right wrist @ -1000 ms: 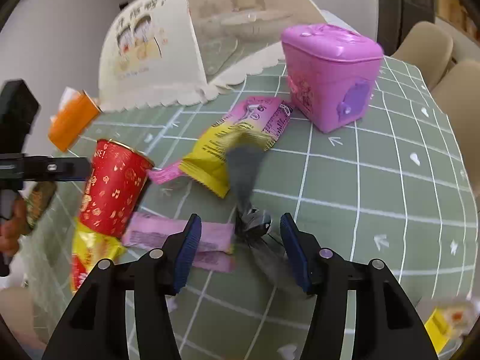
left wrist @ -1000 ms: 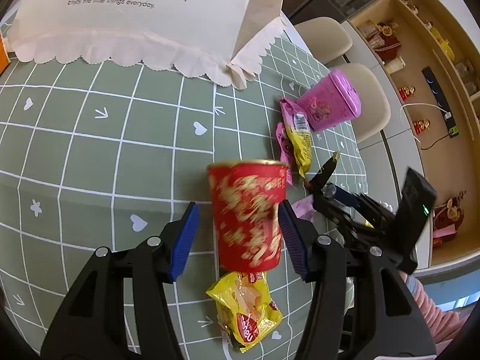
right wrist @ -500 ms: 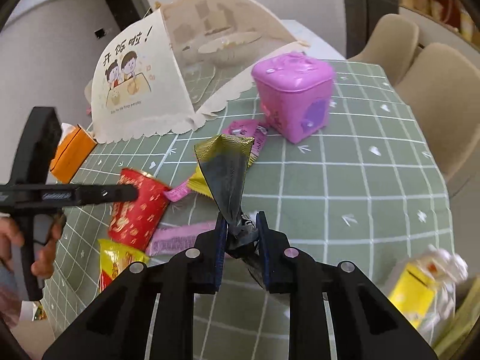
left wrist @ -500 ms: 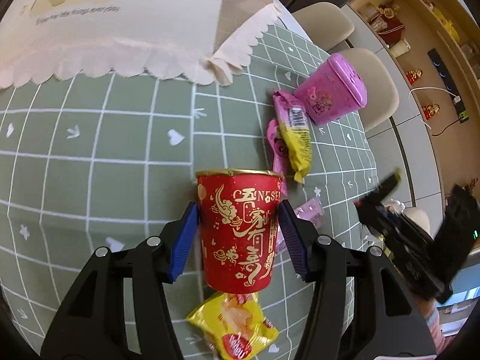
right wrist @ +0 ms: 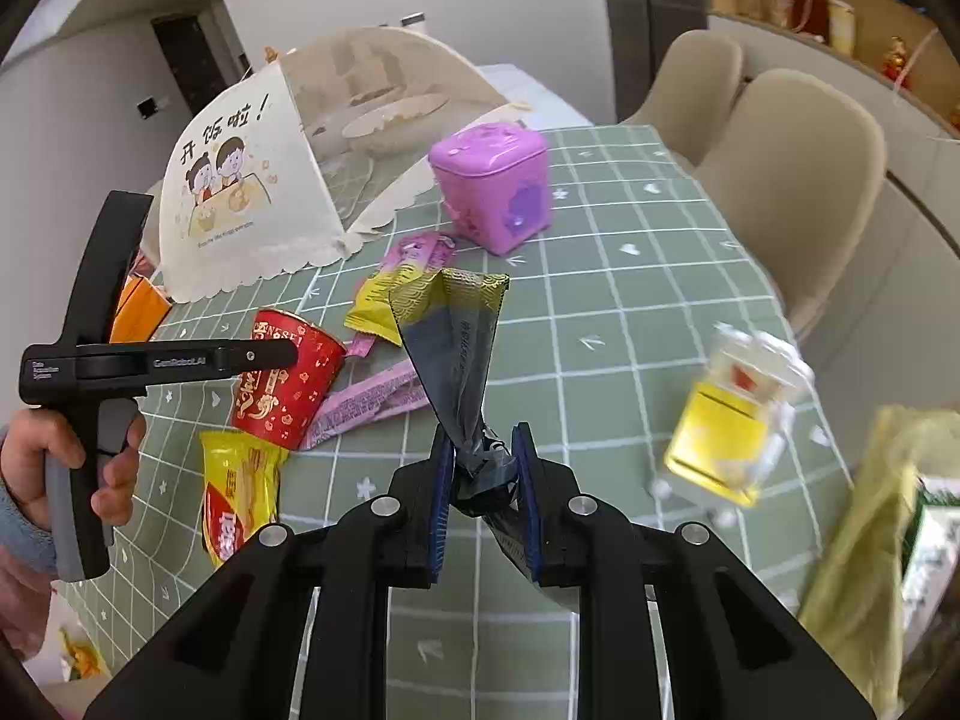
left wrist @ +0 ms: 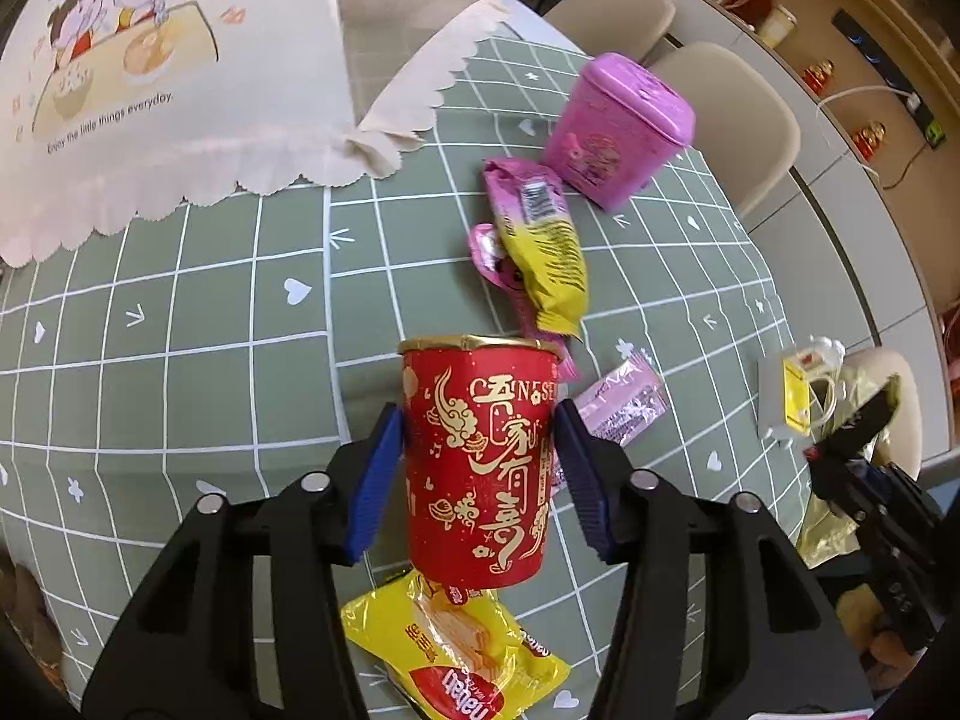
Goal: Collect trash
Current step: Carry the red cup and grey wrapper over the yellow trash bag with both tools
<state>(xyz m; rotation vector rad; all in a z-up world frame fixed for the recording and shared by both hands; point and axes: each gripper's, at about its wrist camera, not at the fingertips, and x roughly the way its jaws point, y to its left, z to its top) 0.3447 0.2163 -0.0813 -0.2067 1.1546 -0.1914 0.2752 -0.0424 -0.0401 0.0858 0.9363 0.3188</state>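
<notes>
Both views are bright and evenly lit by soft daylight, with only faint shadows on the green checked counter [left wrist: 180, 312] and a mild sheen on the red cup [left wrist: 480, 456] and the yellow wrapper [left wrist: 462, 654]. The fisheye lens bends the grid lines strongly toward the edges, and the corners fall into black vignette. In the right wrist view the clear box with the yellow card [right wrist: 738, 420] and the yellow-green bag [right wrist: 882, 534] at the right edge are smeared by motion blur, while the centre stays sharp.

Black gripper frames, blue-padded fingers [left wrist: 384, 474]
</notes>
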